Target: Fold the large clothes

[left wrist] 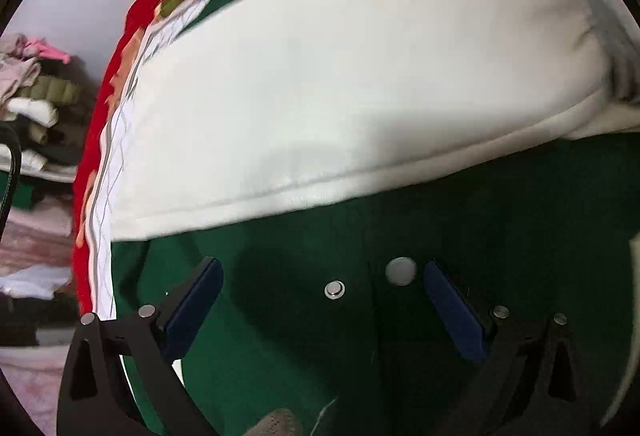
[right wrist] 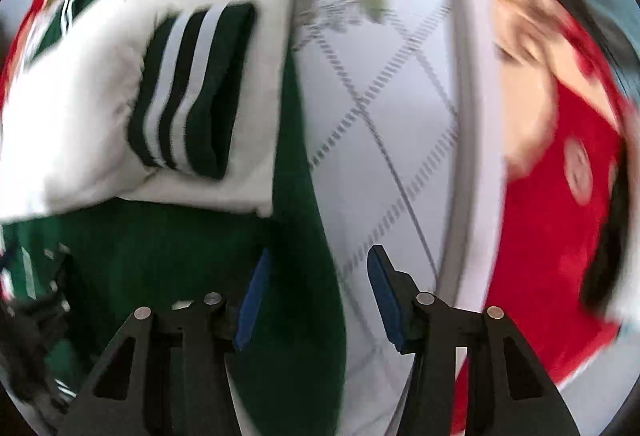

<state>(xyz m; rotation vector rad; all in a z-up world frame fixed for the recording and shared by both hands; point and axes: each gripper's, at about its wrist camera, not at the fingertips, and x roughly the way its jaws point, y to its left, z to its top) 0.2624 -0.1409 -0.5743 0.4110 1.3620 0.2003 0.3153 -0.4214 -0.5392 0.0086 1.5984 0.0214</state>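
A green jacket (left wrist: 280, 336) with white sleeves lies on the bed, two metal snaps (left wrist: 335, 290) showing on its front. One white sleeve (left wrist: 340, 95) is folded across the body. My left gripper (left wrist: 324, 312) hangs open and wide just above the green front, holding nothing. In the blurred right wrist view, the other white sleeve (right wrist: 80, 115) with its green, striped cuff (right wrist: 192, 87) lies over the green body (right wrist: 180, 256). My right gripper (right wrist: 318, 300) points down, open, over the jacket's side edge; its pads press on nothing.
The jacket rests on a white quilted sheet (right wrist: 380, 115) over a red floral blanket (right wrist: 540, 236), which also shows along the bed's left side (left wrist: 120, 75). A pile of stacked clothes (left wrist: 32, 107) stands beyond the bed at left.
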